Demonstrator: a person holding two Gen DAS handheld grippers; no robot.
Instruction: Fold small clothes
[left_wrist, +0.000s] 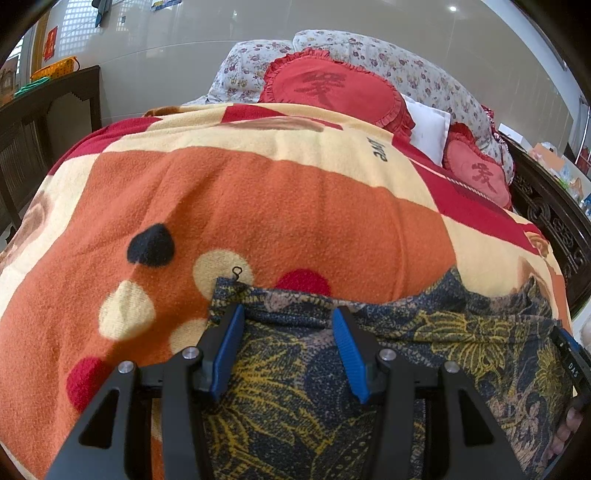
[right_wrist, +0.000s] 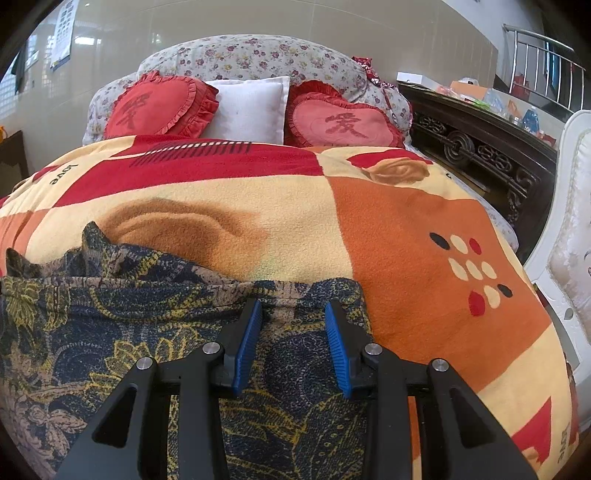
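A dark blue garment with yellow flower print (left_wrist: 291, 373) (right_wrist: 129, 321) lies spread on the near part of an orange, cream and red fleece blanket (left_wrist: 258, 203) (right_wrist: 406, 240). My left gripper (left_wrist: 288, 314) hangs over the garment's far edge near its left corner, its blue pads (left_wrist: 229, 347) wide apart. My right gripper (right_wrist: 292, 306) stands the same way over the far edge near the right corner, pads (right_wrist: 338, 350) apart. Neither pair presses on the cloth. Part of the right gripper (left_wrist: 570, 354) and a person's fingers (left_wrist: 569, 424) show at the left wrist view's right edge.
Two red heart cushions (right_wrist: 159, 107) (right_wrist: 343, 122), a white pillow (right_wrist: 251, 107) and flowered bedding (right_wrist: 258, 55) sit at the bed's head. A dark carved wooden rail (right_wrist: 480, 147) runs along the right side, with a white padded chair (right_wrist: 572, 221) beyond. A dark wooden chair (left_wrist: 48, 122) stands left.
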